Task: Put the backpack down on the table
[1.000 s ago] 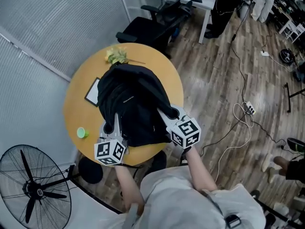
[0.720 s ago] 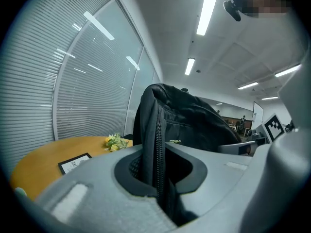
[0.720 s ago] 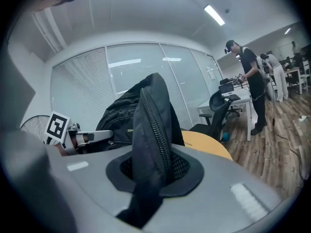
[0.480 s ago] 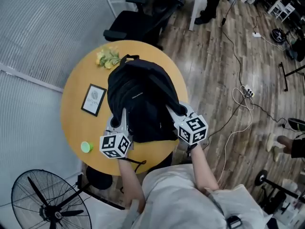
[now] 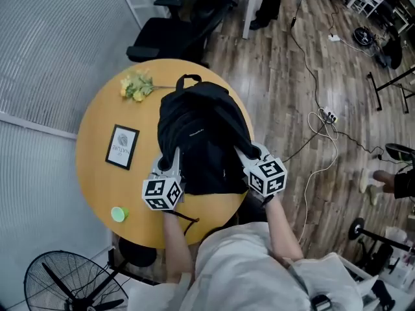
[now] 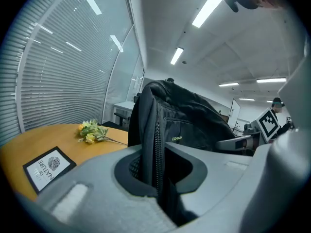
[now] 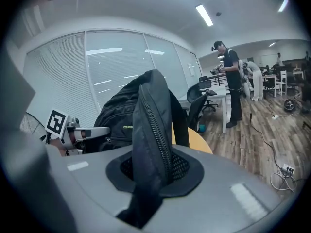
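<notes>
The black backpack (image 5: 202, 138) is upright over the right half of the round wooden table (image 5: 97, 173); its underside is hidden, so I cannot tell whether it rests on the wood. My left gripper (image 5: 170, 164) is shut on the bag's near-left zipped edge (image 6: 156, 130). My right gripper (image 5: 244, 151) is shut on the near-right zipped edge (image 7: 153, 125). In the left gripper view the fabric runs down between the jaws of that gripper (image 6: 159, 176). The right gripper view shows the same for the other gripper (image 7: 154, 171).
On the table's left part lie a framed card (image 5: 122, 146), a yellow flower sprig (image 5: 135, 86) and a small green cap (image 5: 117, 214). An office chair (image 5: 170, 36) stands behind the table, a fan (image 5: 65, 289) at lower left, cables (image 5: 319, 125) on the floor. A person (image 7: 232, 81) stands far off.
Both grippers have come down with the backpack. The bag has shifted right over the table, so the framed card it partly covered is now fully uncovered.
</notes>
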Demonstrator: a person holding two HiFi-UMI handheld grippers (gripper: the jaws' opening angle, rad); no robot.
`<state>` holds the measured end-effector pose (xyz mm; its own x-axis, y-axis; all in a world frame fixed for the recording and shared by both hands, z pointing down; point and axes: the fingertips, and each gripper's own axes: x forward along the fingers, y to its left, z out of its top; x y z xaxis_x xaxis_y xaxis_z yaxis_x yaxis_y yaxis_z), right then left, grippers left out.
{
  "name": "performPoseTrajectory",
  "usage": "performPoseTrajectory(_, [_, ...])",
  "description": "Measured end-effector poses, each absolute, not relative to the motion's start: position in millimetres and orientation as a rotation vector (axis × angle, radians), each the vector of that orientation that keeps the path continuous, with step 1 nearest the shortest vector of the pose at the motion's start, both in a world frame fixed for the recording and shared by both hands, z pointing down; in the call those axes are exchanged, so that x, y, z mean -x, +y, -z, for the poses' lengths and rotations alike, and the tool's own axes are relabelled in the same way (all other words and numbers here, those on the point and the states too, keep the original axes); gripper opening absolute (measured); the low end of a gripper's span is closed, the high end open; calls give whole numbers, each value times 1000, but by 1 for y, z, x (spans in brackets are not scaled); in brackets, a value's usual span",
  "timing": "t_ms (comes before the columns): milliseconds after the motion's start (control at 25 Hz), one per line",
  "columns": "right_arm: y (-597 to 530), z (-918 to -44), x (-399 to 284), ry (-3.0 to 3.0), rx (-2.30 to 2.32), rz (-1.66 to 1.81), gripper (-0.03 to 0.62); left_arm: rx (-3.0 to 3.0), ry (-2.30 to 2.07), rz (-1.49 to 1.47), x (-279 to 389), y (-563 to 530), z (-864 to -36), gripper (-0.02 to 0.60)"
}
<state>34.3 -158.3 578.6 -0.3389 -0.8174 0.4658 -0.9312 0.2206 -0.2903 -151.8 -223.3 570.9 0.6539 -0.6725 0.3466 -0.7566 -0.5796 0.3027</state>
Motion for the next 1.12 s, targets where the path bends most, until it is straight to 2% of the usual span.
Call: performPoseTrajectory(1120, [-213,-653,-59,-2211,-1486,-917,60,-2363,-1143,-446,134,-273,-635,34])
